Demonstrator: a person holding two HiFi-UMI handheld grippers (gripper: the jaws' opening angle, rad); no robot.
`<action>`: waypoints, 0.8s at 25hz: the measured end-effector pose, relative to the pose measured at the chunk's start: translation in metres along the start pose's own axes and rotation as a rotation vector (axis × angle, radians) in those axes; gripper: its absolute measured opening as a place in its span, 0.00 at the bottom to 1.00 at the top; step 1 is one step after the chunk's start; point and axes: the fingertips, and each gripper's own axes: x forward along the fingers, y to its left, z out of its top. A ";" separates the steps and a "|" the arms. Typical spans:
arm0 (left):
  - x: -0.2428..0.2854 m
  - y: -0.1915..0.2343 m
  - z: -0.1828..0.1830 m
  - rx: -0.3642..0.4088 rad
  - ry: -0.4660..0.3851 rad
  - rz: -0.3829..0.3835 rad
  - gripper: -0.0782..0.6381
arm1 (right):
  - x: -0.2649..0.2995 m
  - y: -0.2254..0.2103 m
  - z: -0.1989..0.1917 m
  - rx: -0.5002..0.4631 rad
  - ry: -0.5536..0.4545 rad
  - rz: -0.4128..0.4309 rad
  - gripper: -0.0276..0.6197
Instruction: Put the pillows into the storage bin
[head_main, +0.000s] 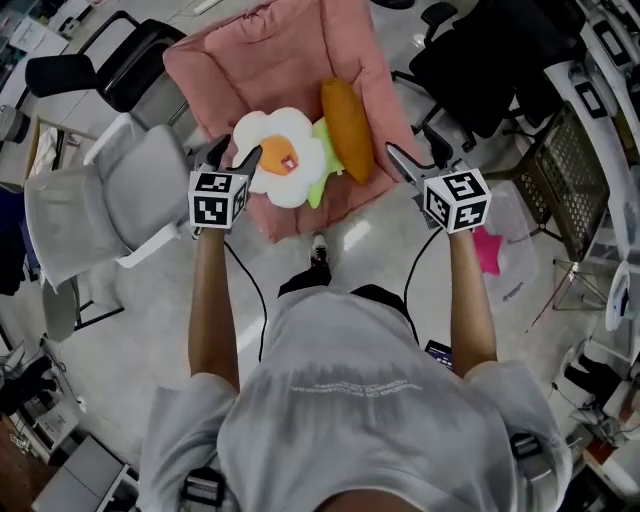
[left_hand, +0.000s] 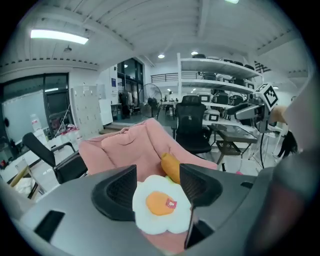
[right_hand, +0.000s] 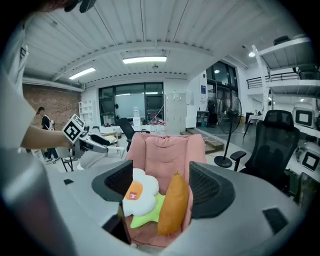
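Note:
Three pillows lie on a pink padded chair: a white fried-egg-shaped pillow, a green one partly under it, and an orange one leaning to its right. My left gripper is open at the egg pillow's left edge. In the left gripper view the egg pillow shows between the open jaws, with the orange pillow behind. My right gripper is open, right of the chair. Its own view frames the egg pillow, green pillow and orange pillow ahead of the open jaws.
A translucent bin with a pink star-shaped thing stands on the floor at the right. A grey chair is left of the pink one, black office chairs are behind, and a mesh rack stands at far right.

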 end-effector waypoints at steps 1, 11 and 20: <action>0.007 0.009 -0.008 -0.027 0.019 0.002 0.51 | 0.014 0.001 -0.003 -0.002 0.023 0.011 0.59; 0.072 0.058 -0.105 -0.247 0.200 0.033 0.51 | 0.134 0.015 -0.047 -0.037 0.221 0.159 0.59; 0.117 0.064 -0.198 -0.446 0.385 0.116 0.53 | 0.231 0.031 -0.103 -0.009 0.368 0.371 0.59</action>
